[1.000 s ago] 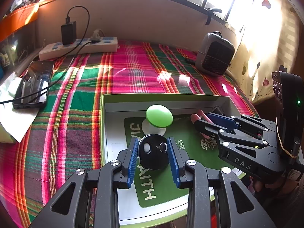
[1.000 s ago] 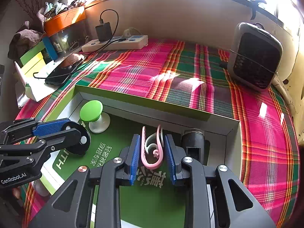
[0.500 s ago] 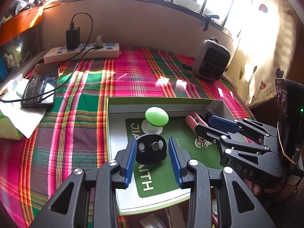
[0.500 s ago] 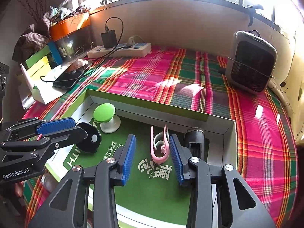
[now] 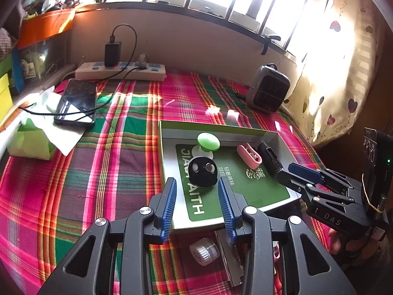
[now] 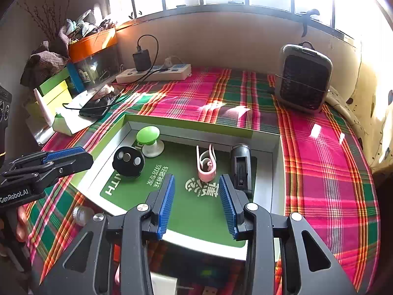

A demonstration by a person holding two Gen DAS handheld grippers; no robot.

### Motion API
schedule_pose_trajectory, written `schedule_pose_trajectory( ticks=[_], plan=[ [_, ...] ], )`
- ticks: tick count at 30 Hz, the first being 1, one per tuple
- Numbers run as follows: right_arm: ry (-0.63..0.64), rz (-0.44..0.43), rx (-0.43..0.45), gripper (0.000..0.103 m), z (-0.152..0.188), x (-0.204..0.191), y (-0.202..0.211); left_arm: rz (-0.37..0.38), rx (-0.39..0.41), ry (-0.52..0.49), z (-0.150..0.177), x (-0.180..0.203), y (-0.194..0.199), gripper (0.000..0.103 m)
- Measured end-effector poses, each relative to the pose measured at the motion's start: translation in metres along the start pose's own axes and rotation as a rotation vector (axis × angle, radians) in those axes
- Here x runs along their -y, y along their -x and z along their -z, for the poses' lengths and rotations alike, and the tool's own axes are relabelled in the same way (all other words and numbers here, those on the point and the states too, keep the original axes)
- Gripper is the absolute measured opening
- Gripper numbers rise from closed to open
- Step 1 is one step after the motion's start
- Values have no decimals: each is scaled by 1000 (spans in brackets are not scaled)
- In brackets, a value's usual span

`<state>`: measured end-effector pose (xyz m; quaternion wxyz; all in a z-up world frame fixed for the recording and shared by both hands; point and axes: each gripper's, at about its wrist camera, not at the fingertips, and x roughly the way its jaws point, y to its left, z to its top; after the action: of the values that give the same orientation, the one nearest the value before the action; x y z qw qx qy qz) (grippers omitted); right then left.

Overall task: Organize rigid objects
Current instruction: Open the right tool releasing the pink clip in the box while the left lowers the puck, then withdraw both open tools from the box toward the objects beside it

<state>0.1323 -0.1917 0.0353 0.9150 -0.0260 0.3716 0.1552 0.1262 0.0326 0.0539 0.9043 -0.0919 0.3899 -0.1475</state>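
Plainly, both hand-held grippers stand with their blue-padded jaws apart and nothing between them. The left gripper (image 5: 197, 202) hangs over the near edge of the shallow green-rimmed cardboard box lid (image 5: 211, 125), which rests on the red-and-green plaid cloth (image 5: 110, 172); the right gripper (image 6: 196, 204) hangs over the same lid from the other side.

Inside the lid, on its green printed panel, lie four things. The round black disc with two pale spots and a metal stud (image 5: 203, 171) sits just beyond the left gripper's pads, apart from them. Behind it, touching or nearly so, stands the green mushroom-shaped knob on a white base (image 5: 208, 142). The pink plastic clip (image 6: 206, 163) lies just ahead of the right gripper, and beside it, along the lid's right wall, the black cylindrical device (image 6: 242, 166), whose near end is hidden behind the right gripper's pad.

Below the left gripper a small silver knurled cap (image 5: 204, 250) and a flat metal strip (image 5: 229, 258) lie on the cloth, partly hidden by the fingers; what the strip is cannot be made out.

Farther back sit a dark smartphone (image 5: 76, 102) on its cable, a white power strip (image 5: 120, 73) and a small grey heater (image 5: 267, 89). Window glare washes out the curtain at the right.
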Motion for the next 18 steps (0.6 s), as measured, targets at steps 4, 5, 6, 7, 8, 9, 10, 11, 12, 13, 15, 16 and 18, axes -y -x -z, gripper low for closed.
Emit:
schedule_pose_trajectory(
  ticks=[4,5,6,7,8,9,10,11,12,13,15,16,18],
  plan=[
    [-18,8,12,39,15,-2,19,5,17,19,11,-9,14,34],
    [-23,12,15,39,19,-3,23,3,19,23,15,-11,17,34],
    [-32,18,12,39,23,-4,26,1,20,29,18,-14,19,34],
    [-43,27,8,39,28,-4,30,3,18,35,21,-16,20,34],
    [-52,31,7,39,33,-6,33,8,13,44,23,-19,20,34],
    [-61,28,5,39,38,-7,35,12,7,51,27,-21,20,34],
    [-71,26,0,39,43,-8,37,13,1,56,30,-23,20,34],
    [-79,31,-4,39,48,-8,39,14,-4,59,32,-25,20,34],
    [-83,43,-8,40,53,-10,41,17,-9,62,35,-26,20,34],
    [-84,58,-6,41,58,-10,44,21,-14,65,37,-27,20,34],
    [-90,85,0,49,68,-10,50,29,-20,66,41,-28,20,34],
    [-103,95,-4,50,74,-8,53,32,-23,63,41,-28,20,34],
    [-142,100,-17,50,84,-3,57,39,-26,53,43,-25,20,34]
  ],
)
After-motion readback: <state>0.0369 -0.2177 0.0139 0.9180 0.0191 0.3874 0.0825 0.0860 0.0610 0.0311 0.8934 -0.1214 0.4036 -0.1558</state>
